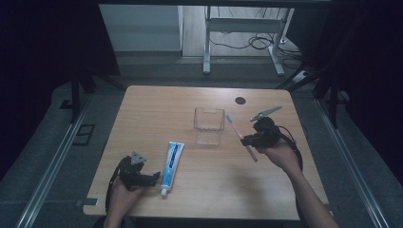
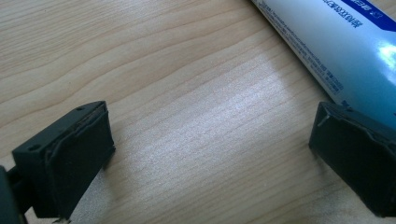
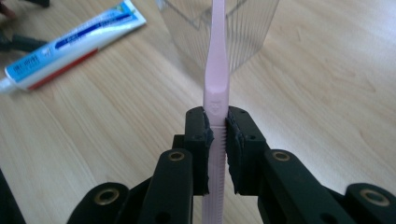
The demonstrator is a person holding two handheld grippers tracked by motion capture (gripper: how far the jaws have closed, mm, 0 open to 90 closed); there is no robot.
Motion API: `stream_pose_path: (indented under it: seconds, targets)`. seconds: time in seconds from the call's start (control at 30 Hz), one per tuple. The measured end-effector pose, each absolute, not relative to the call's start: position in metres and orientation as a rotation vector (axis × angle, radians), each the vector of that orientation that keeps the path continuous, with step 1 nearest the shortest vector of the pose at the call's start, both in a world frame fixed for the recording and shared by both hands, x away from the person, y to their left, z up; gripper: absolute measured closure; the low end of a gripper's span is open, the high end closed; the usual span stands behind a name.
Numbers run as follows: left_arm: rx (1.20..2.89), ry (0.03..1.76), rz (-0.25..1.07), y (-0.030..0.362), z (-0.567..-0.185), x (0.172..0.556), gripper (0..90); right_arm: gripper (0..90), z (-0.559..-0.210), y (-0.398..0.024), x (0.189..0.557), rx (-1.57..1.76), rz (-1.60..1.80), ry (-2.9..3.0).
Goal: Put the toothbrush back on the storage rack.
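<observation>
A pink toothbrush (image 1: 241,137) hangs above the table, clamped by its handle in my right gripper (image 1: 250,139). In the right gripper view the pink toothbrush (image 3: 217,70) runs straight up from the pressed pads toward a clear plastic cup (image 3: 247,35). That clear cup (image 1: 208,125) stands upright mid-table, just left of the brush. A white and blue toothpaste tube (image 1: 171,162) lies flat at the front left. My left gripper (image 1: 153,178) rests open on the table beside the tube, and the toothpaste tube (image 2: 336,42) lies next to one fingertip, with bare wood between the jaws.
The wooden table (image 1: 157,102) has a round black cable hole (image 1: 240,100) at the back right. Metal desk legs (image 1: 207,45) and cables stand on the floor beyond the far edge. Dark frames flank both sides.
</observation>
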State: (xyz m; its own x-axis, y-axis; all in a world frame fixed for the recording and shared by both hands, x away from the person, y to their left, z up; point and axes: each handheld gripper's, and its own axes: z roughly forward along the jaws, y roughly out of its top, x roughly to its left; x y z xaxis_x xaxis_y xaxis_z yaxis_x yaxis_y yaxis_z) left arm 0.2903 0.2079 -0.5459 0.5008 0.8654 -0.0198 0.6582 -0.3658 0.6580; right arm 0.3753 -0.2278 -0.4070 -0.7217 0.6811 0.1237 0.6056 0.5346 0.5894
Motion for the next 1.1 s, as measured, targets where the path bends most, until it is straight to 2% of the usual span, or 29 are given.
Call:
stream_pose_path:
  seconds: [1.1]
  targets:
    - [2.136, 1.247, 0.441, 0.208, -0.546, 0.29, 0.0, 78.8, -0.39, -0.183, 0.415, 1.113, 1.134, 2.502]
